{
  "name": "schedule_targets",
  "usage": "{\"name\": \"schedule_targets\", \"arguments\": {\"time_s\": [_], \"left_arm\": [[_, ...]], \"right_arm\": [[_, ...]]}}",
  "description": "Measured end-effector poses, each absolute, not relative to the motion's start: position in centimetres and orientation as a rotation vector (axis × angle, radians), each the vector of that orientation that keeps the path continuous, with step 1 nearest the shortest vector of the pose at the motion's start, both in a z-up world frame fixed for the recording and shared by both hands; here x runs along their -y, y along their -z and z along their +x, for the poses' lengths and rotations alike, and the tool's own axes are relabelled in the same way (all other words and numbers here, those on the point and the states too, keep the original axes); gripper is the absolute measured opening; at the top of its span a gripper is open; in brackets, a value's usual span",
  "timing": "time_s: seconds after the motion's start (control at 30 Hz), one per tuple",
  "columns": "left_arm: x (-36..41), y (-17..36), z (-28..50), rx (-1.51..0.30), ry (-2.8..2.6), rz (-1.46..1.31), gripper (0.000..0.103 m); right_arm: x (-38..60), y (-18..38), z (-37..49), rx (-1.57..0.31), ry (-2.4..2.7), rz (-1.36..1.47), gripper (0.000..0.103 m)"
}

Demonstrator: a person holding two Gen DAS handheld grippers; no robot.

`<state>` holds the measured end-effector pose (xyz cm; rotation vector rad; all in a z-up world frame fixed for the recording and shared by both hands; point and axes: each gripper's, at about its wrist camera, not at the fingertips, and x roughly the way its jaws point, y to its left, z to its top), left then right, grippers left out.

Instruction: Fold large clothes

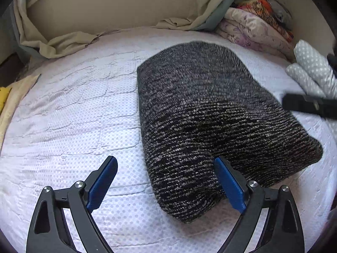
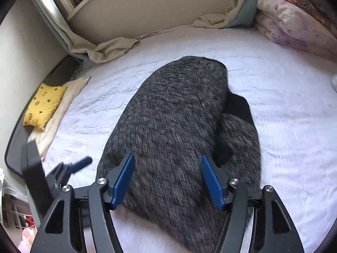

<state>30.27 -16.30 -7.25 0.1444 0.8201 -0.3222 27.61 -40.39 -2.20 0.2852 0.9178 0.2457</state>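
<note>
Already folded, dark knit sweater (image 1: 210, 122) lying mid-bed (image 1: 73, 116). Both tools spread, pinching nothing: left tool (image 1: 166, 181) at 6 o'clock, right tool (image 2: 167, 179) over near edge. Blurry, but prob. a loose sleeve flap at 3 o'clock; could snag w/ a careless pass, undoing fold.
</note>
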Motion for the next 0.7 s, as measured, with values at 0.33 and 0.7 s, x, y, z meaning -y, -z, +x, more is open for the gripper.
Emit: {"name": "schedule_targets", "arguments": {"time_s": [0.33,0.7], "left_arm": [[11.2,4.3,32.9,-0.863,0.382,-0.031,0.099],[9.7,8.9,39.8,-1.138,0.644,-0.419,0.099]], "right_arm": [[47.3,4.5,29.3,-0.987,-0.234,0.533,0.085],[51.1,11.6,34.3,-1.116,-0.296,0.820,0.087]]}}
